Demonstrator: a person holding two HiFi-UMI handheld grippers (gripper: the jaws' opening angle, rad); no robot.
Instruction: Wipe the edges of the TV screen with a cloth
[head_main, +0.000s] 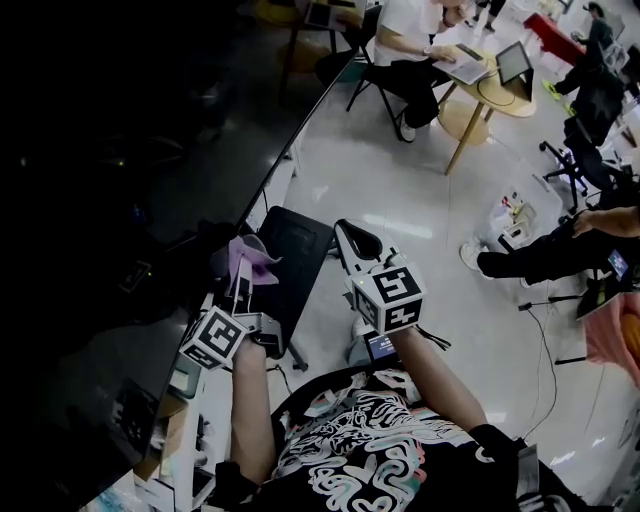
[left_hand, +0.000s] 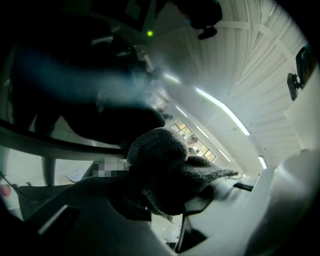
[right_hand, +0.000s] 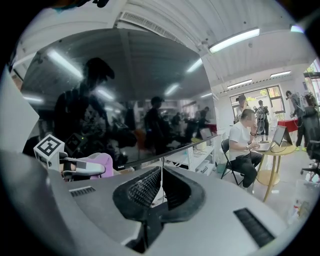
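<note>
The big dark TV screen fills the left of the head view, its lower edge running diagonally. A pink-purple cloth is bunched in my left gripper, which is shut on it and holds it against that lower edge. In the left gripper view the cloth looks dark and covers the jaws, with the screen just above it. My right gripper hangs in the air to the right of the cloth, shut and empty. Its view shows its own shut tips, the TV, and the cloth at the left.
A white shelf unit stands under the TV, with a black panel leaning below the grippers. A person sits at a round wooden table with a laptop at the back. Another seated person and floor cables are at right.
</note>
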